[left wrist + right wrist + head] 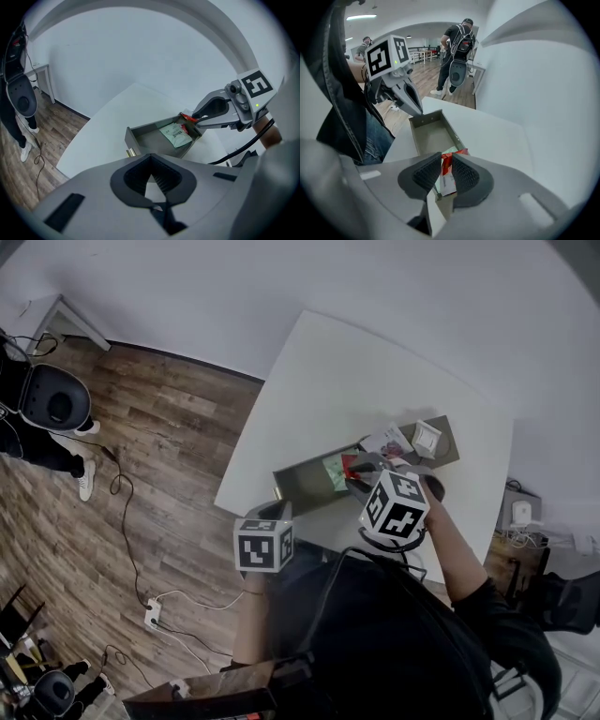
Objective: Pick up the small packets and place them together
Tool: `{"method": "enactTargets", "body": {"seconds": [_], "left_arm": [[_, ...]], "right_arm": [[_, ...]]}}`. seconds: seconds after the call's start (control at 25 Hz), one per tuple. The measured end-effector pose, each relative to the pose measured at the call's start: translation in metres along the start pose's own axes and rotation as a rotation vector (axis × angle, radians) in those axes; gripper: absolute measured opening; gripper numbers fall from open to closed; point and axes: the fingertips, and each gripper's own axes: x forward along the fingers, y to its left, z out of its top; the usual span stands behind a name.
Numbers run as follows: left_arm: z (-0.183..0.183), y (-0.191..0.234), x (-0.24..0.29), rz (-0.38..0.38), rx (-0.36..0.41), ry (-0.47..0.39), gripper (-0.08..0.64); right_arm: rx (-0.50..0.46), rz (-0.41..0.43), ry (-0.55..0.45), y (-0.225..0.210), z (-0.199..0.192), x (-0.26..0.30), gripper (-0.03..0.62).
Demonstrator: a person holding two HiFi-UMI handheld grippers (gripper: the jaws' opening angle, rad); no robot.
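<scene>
Right gripper (446,161) is clamped on a red packet (447,169), w/ both pads squeezing it and the packet sticking up between them. Left gripper (150,187) is fully closed w/ nothing in it, and it hangs by the near end of the grey tray (140,137).

The tray sits open on the white table (319,371). A green packet (176,135) lies flat at its far end. The red one is held right over that end, next to the green one. Can't tell if they touch.

From the head view, there are 2 more packets on the far side of the right gripper (361,474). A white-pink packet (386,440) and a white square packet (427,437) are close together, outside the tray.

In the bg of the right gripper view there's a person (457,47) w/ a backpack standing on the wood floor (431,77).
</scene>
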Motion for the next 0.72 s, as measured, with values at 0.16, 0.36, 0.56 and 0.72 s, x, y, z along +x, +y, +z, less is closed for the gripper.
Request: {"method": "enactTargets", "body": {"seconds": [0.16, 0.36, 0.56, 0.72], "left_arm": [[0.000, 0.000, 0.000, 0.005, 0.003, 0.003, 0.000], [0.000, 0.000, 0.000, 0.010, 0.009, 0.010, 0.000], [0.001, -0.001, 0.001, 0.003, 0.007, 0.017, 0.000], [0.001, -0.002, 0.002, 0.005, 0.019, 0.027, 0.000]], "right_arm": [[0.051, -0.044, -0.089, -0.004, 0.003, -0.026, 0.067], [0.142, -0.168, -0.140, -0.027, -0.016, -0.068, 0.067], [0.250, -0.305, -0.082, -0.061, -0.073, -0.095, 0.067], [0.354, -0.382, -0.018, -0.082, -0.131, -0.107, 0.067]]}}
